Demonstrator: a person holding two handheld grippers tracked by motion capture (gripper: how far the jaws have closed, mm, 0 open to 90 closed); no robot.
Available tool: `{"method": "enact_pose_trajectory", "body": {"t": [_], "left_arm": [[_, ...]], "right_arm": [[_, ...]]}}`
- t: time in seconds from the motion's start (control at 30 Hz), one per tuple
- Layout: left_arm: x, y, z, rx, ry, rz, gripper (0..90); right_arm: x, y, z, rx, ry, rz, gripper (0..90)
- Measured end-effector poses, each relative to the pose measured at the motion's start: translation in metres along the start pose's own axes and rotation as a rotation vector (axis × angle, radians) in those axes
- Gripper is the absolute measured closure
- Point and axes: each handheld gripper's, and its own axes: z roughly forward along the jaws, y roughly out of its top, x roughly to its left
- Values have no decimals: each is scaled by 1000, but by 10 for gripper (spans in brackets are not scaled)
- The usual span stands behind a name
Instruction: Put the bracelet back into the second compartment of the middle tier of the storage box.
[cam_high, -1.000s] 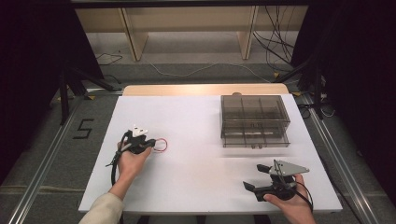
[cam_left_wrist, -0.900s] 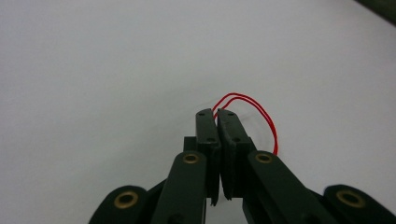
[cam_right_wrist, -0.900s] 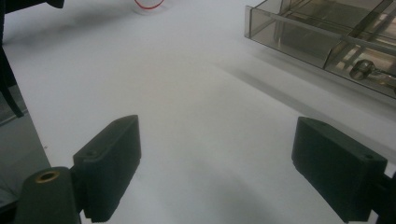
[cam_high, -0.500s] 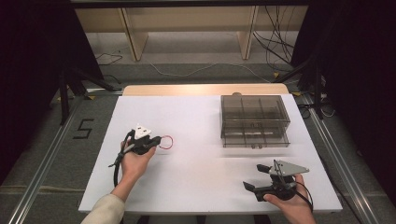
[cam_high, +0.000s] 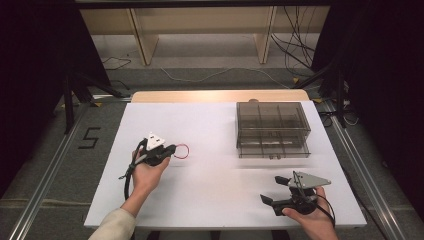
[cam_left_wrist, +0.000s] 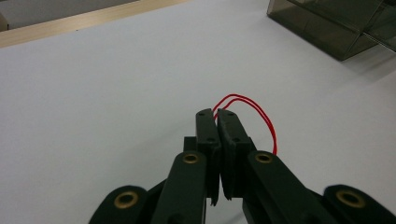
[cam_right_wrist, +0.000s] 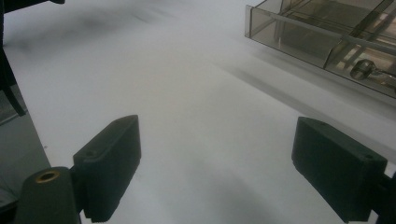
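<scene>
A thin red loop of wire or band (cam_high: 182, 150) (cam_left_wrist: 256, 110) sticks out from the tips of my left gripper (cam_high: 171, 149) (cam_left_wrist: 216, 115), which is shut on it just above the white table. The loop arcs rightward past the jaws in the left gripper view. My right gripper (cam_high: 274, 189) (cam_right_wrist: 215, 163) rests near the table's front right edge, jaws wide open with only bare table between them. A smoky clear plastic drawer box (cam_high: 272, 129) (cam_right_wrist: 327, 32) (cam_left_wrist: 336, 23) stands at the back right, beyond both grippers.
The white table top (cam_high: 215, 125) has a wooden strip (cam_high: 215, 96) along its far edge. A small metal ring pull (cam_right_wrist: 362, 69) shows on the box's drawer front. Metal rails and a floor mark "5" (cam_high: 90, 137) lie off the table's left side.
My left gripper has shifted a little to the right with the red loop in its jaws. The right gripper has stayed where it was.
</scene>
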Motion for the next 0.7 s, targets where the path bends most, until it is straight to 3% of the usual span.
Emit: {"method": "enact_pose_trajectory", "body": {"t": [0.7], "left_arm": [[-18, 11, 0, -45, -39, 19, 877]], "right_arm": [[0, 0, 0, 2, 0, -1, 165]]}}
